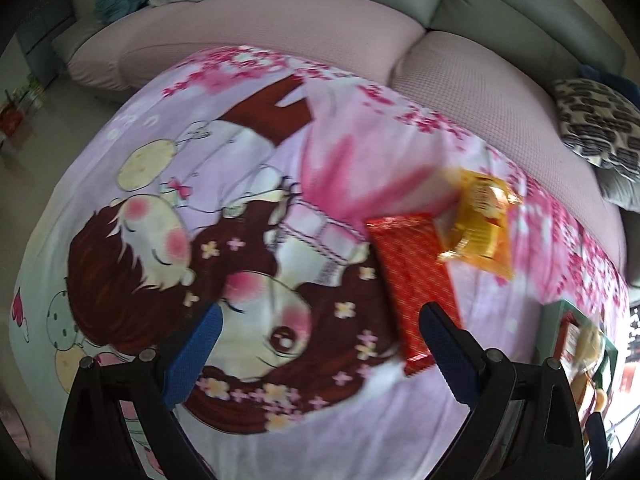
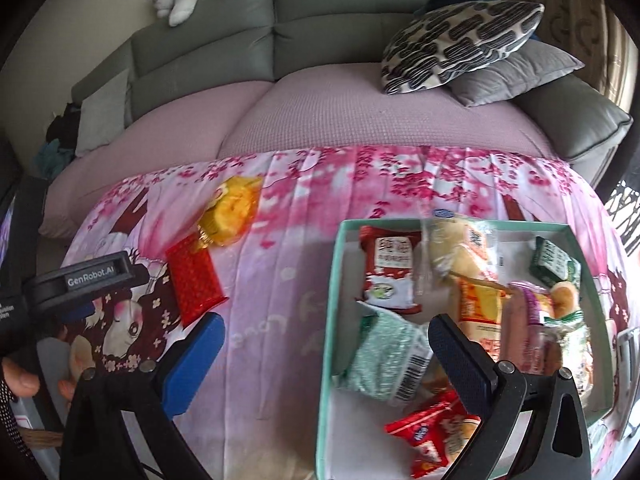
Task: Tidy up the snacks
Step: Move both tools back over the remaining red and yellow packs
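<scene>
My left claw (image 1: 320,344) hung spread and empty just above the table, the red packet (image 1: 414,280) touching its right finger, long axis running away toward the far edge, while my right claw (image 2: 326,354), equally empty, straddled the box's (image 2: 334,300) left wall.

Cloth-covered table (image 2: 280,280): broad bare stretch runs between the red packet (image 2: 194,280) on the left and the teal box (image 2: 334,300) on the right, nothing lying on it. Red packet and yellow packet (image 2: 232,216) lie touching near the far left, blocking that corner, with bare cloth (image 1: 160,240) spreading well to their left in the left wrist view. Box interior crowded with wrapped snacks, only a pale strip of floor along its near left wall showing; both grippers, left gripper (image 1: 320,344) and right gripper (image 2: 326,356), hang jaws spread wide with nothing between them.
</scene>
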